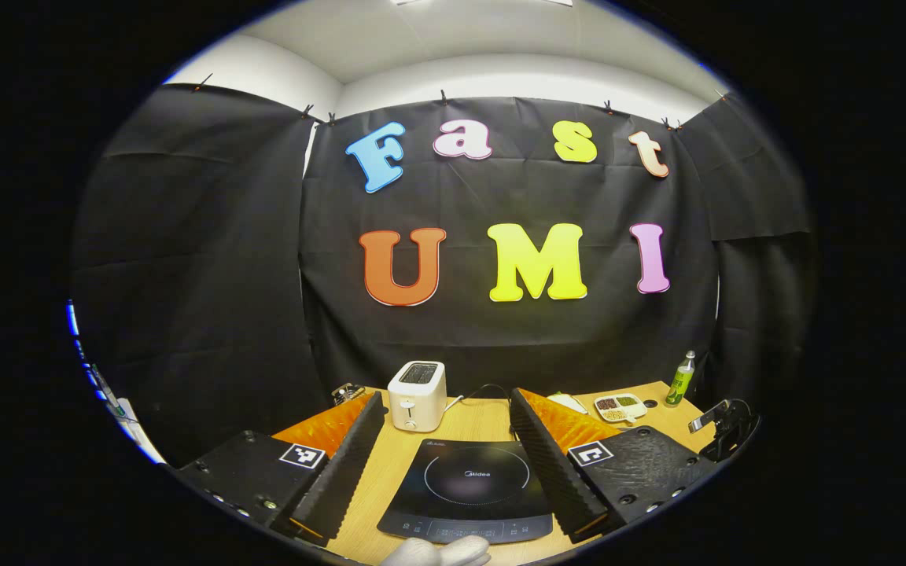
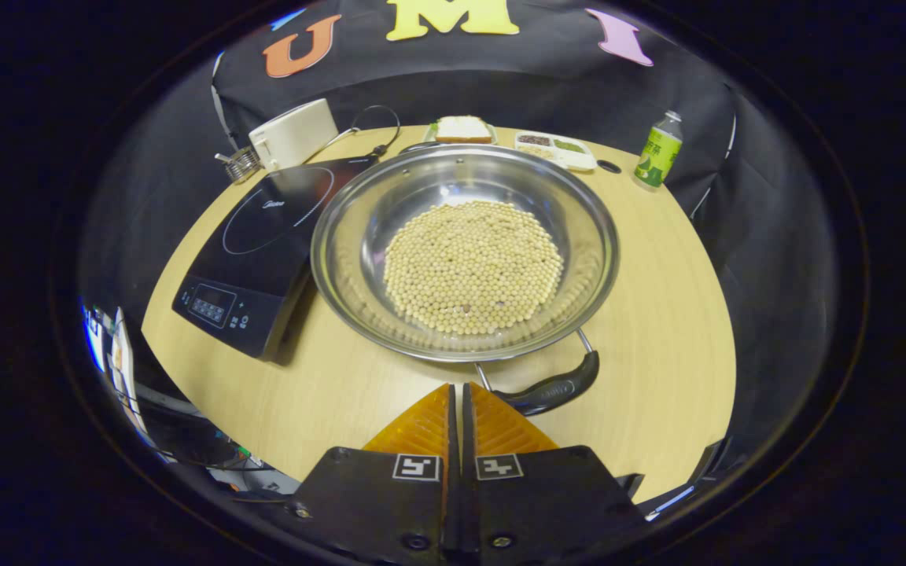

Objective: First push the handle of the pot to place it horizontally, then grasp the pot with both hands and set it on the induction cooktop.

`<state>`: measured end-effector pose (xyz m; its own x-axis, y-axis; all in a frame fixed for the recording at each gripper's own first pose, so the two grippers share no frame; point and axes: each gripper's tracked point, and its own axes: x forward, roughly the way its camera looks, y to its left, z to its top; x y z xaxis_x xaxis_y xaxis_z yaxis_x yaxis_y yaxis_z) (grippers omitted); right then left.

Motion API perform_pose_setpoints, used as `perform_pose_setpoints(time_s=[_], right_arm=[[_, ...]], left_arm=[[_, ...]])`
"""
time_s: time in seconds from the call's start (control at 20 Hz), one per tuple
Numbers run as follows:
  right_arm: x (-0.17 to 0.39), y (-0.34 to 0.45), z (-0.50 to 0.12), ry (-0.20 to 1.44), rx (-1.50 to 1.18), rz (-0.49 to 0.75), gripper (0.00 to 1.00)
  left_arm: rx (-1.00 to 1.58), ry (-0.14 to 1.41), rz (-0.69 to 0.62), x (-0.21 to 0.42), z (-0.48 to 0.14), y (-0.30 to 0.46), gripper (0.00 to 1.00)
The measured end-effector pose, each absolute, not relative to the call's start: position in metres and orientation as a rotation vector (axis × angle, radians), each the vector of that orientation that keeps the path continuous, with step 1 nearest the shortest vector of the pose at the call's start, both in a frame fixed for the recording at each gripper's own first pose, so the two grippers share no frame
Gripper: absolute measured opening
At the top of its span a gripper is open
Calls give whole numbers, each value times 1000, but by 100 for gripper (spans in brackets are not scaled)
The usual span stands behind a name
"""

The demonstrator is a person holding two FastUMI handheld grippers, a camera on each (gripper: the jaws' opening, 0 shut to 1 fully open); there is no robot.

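Fingers of the left gripper [image 1: 453, 464], left gripper view: spread wide apart, holding nothing, raised above the bench [image 1: 469, 424]. Between them lies the induction cooktop [image 1: 469, 491], dark and flat, its ring mark facing up and its control strip at the near edge. Behind it stands a white toaster [image 1: 417, 395] with a cord trailing to the right. Farther right on the bench: a divided tray of grains [image 1: 620, 406] and a green-labelled bottle [image 1: 680, 379] near the far corner. A white gloved hand [image 1: 437, 552] shows at the bottom edge.

Fingers of the right gripper [image 2: 457, 397], right gripper view: pressed together with only a thin slit between them, pinching nothing. Their tips sit just beside the pot's black handle [image 2: 551, 391], which runs across the near side of the pot, slightly tilted; contact cannot be told. Stainless steel pot [image 2: 465, 251]: on the bench, wide and shallow, holding a layer of soybeans [image 2: 473, 266]. Its left rim sits just beside the induction cooktop, perhaps overlapping its edge. Beyond the pot: toaster, a slice of bread on a plate [image 2: 462, 128], grain tray, bottle.
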<state>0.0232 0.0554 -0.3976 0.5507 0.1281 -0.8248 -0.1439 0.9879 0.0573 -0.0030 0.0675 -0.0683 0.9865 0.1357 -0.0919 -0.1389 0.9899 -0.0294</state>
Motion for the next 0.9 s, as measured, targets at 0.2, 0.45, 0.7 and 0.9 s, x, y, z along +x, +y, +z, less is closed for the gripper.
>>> perform_pose_setpoints(time_s=[0.2,0.45,0.7,0.9], right_arm=[[30,30,-398,976,-9,131,0],[43,4,-400,983,-13,114,4],[60,-25,-401,989,-71,118,4],[74,-47,-400,989,-115,140,0]], left_arm=[[-27,96,136,-1,-68,59,96],[-24,106,147,2,-69,48,96],[-18,122,173,6,-72,37,96],[-25,141,192,12,-77,23,96]])
